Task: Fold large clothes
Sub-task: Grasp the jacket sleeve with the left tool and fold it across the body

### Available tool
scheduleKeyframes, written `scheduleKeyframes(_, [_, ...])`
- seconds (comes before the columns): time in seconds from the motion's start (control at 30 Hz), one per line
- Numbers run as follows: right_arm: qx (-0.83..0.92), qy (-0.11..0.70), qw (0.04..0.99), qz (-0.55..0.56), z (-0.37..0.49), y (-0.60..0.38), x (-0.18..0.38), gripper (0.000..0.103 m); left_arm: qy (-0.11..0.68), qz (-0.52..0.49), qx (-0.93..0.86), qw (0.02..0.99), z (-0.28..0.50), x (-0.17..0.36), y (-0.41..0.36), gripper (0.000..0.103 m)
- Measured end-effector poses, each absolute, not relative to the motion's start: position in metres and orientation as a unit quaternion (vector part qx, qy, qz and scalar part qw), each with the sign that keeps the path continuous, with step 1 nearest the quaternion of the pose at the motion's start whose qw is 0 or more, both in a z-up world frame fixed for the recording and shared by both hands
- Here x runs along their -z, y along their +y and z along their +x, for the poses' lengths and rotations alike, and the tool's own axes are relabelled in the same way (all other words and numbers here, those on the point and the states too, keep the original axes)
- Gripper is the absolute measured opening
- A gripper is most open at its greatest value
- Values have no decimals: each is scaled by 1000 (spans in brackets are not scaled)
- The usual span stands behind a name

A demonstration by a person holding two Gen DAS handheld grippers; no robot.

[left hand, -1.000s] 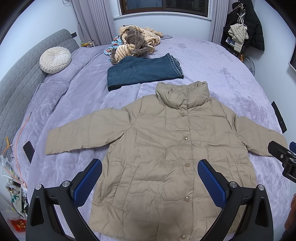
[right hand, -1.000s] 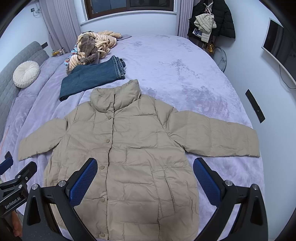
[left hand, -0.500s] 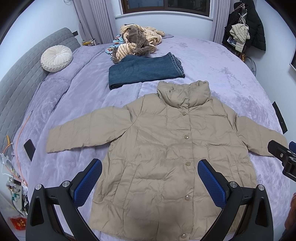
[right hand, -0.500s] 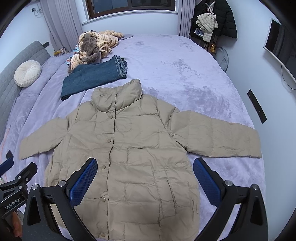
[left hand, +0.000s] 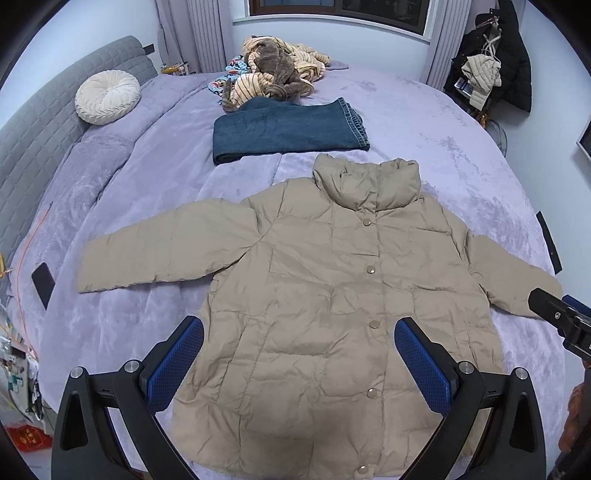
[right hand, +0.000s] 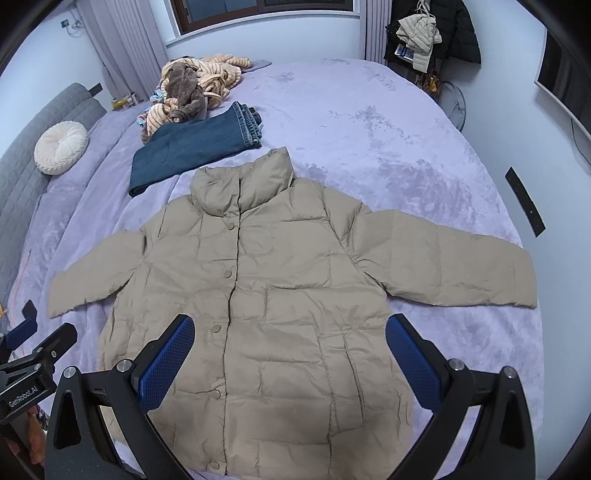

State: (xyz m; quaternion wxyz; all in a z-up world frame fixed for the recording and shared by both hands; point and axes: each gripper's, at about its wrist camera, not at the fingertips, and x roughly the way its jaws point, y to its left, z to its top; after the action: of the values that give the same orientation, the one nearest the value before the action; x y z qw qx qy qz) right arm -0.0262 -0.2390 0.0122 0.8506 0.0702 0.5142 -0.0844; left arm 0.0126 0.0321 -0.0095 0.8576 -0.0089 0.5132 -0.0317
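At nine o'clock in the left wrist view a grey quilted headboard [left hand: 33, 129] runs up the edge, with a round cream cushion [left hand: 108, 96] leaning on it at about ten o'clock. A dark phone [left hand: 43, 284] lies on the lilac bed [left hand: 122, 184] near the nine o'clock rim.

Moving right, a heap of striped and brown clothes [left hand: 275, 72] sits at twelve o'clock, and just below it lie folded blue jeans [left hand: 288, 129], touching the heap.

The beige puffer jacket [left hand: 325, 295] is spread flat on the bed at the centre, buttoned, collar toward twelve o'clock, hem toward six, one sleeve reaching to nine o'clock and the other to three.

The left hand-held gripper [left hand: 299, 363] hovers over the lower half of the jacket with its blue pads set wide apart and nothing between them.

In the right wrist view the right hand-held gripper [right hand: 290, 356] hangs likewise over the jacket's hem half, jaws spread wide and holding nothing; the left one shows at its eight o'clock edge.

Farther right, a black remote [right hand: 524, 201] lies on the bed at two o'clock, well apart from the sleeve. Dark coats [right hand: 436, 29] hang at one o'clock, and a screen [right hand: 565, 70] is on the wall at two o'clock.
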Motion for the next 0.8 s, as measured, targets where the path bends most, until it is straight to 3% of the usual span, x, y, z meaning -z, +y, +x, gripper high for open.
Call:
scheduleKeyframes(0.33, [58, 523, 845, 90, 1, -207, 23, 103, 548, -179, 9, 817, 60, 86, 146, 103])
scheduleKeyframes(0.57, [25, 610, 786, 99, 29, -149, 104, 103, 543, -282, -29, 791, 98, 183, 261, 103])
scheduleKeyframes(0.8, [-11, 632, 763, 137, 46, -101, 170, 103, 522, -347, -50, 778, 138, 251, 341, 103])
